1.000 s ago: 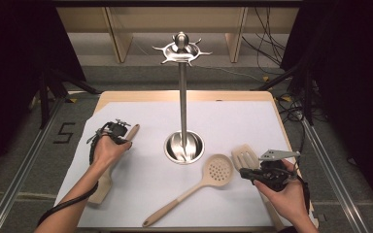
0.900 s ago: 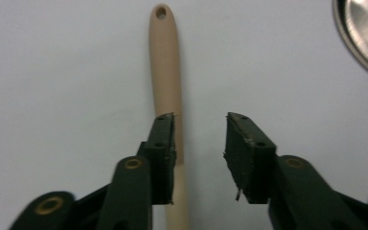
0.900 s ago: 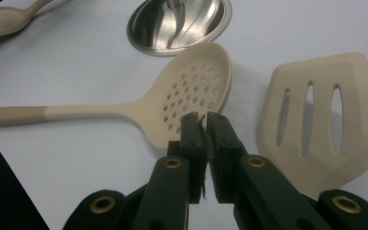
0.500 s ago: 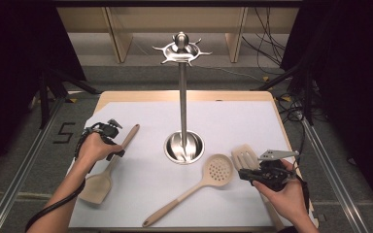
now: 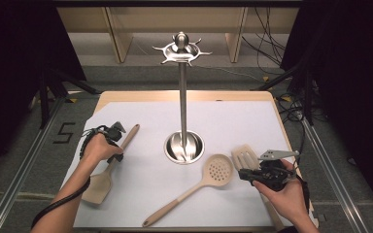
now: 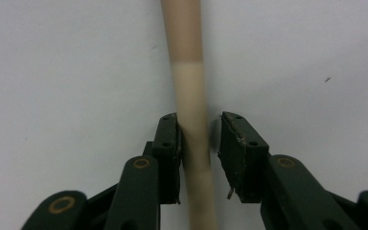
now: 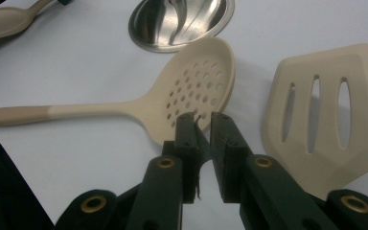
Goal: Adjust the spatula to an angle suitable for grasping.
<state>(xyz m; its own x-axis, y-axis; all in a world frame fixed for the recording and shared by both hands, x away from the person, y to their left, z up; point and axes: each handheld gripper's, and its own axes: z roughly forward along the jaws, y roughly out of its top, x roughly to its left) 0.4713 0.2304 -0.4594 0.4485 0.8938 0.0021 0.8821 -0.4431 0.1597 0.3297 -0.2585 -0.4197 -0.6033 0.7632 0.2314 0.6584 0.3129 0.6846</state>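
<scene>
From above, the spatula [image 5: 108, 167] lies left of the metal stand [image 5: 183, 141], the left gripper [image 5: 110, 138] over its handle, jaws just narrowing. The left gripper view shows one pad [image 6: 166, 143] touching the stiff, smooth, probably light shaft [image 6: 193, 129], the other just clear; mid-handle seems a sound hold. In its own view the right gripper [image 7: 202, 125] hovers nearly pressed together, holding nothing, above the skimmer [image 7: 191, 98] before the stand.

The stand [image 5: 183, 97] is rising from its round base [image 5: 184, 147] mid-worktop [image 5: 233, 116], blocking a straight path between the two sides. Behind and beside it, white cover is lying open. Near the front, the skimmer [image 5: 194, 187] is stretching diagonally, the slotted turner [image 5: 245, 156] lying just beside its bowl, narrowing passage there.
</scene>
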